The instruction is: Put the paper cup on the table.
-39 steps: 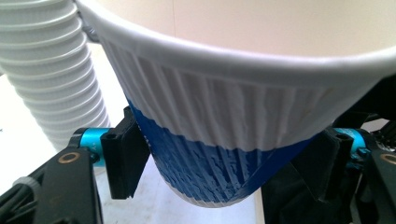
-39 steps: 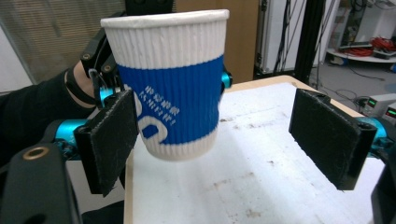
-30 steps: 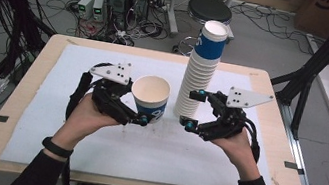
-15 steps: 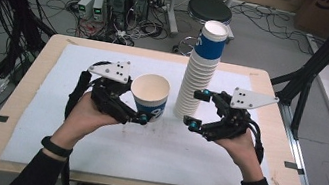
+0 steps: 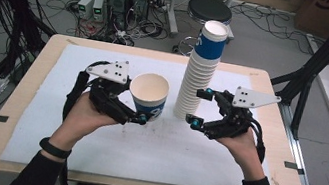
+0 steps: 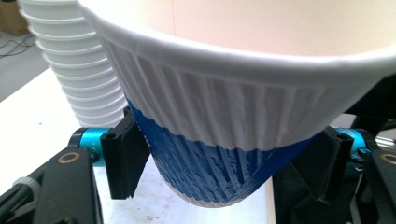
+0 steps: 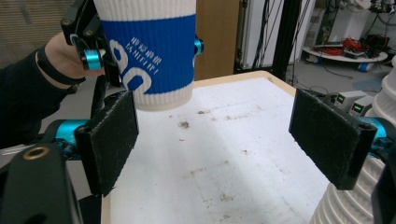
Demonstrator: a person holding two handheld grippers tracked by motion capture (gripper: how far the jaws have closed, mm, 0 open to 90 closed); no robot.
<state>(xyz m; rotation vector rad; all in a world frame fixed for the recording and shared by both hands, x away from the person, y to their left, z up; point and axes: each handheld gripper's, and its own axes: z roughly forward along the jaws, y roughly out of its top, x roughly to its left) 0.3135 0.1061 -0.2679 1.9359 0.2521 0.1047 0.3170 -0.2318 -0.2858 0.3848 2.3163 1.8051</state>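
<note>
Blue-and-white ribbed paper cup sat clamped between the left gripper's jaws; the right gripper gaped, jaws spread just beside the cup stack.

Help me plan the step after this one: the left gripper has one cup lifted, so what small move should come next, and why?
Probably lower the single paper cup onto the white mat and open the left gripper. Its jaws clamp the cup's blue band above the mat, while the right gripper stands open beside the cup stack, holding nothing.
</note>
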